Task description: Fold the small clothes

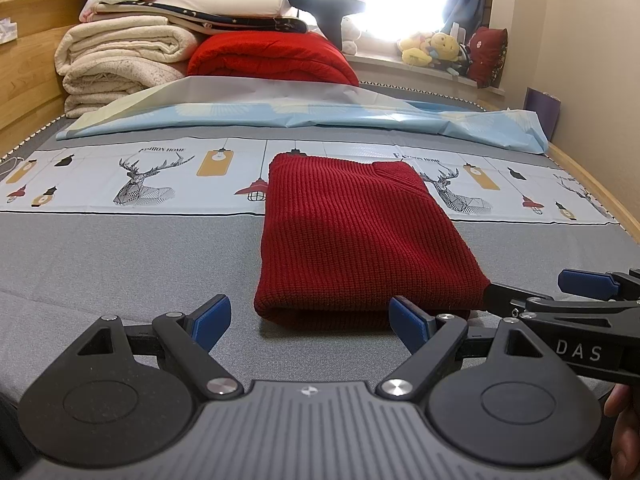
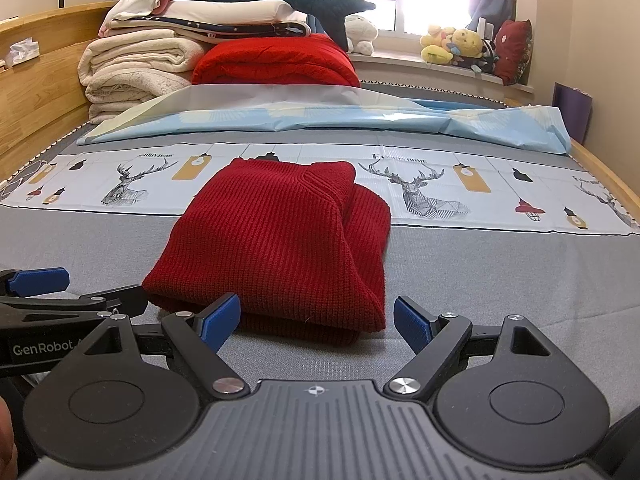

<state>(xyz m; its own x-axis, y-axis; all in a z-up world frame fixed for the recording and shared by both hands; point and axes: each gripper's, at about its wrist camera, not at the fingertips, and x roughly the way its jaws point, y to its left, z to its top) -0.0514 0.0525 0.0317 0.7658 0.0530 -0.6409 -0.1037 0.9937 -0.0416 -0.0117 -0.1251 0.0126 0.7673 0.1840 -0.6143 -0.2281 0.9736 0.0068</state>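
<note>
The dark red knitted sweater [image 1: 360, 236] lies folded into a compact rectangle on the grey mattress cover [image 1: 120, 264], its far edge overlapping the pale printed sheet [image 1: 140, 180] with deer and lantern motifs. Your left gripper [image 1: 310, 320] hovers just short of the near fold, blue-padded fingers spread wide and grasping nothing. Your right gripper [image 2: 318, 320] sits beside it at the sweater's near right corner, likewise released, its fingers [image 2: 222, 320] clear of the knit. Beyond lie a crumpled light blue sheet [image 2: 320, 120], a red quilt [image 2: 276, 60], stacked cream blankets [image 2: 132, 68] and plush toys [image 2: 452, 44] on the windowsill.
</note>
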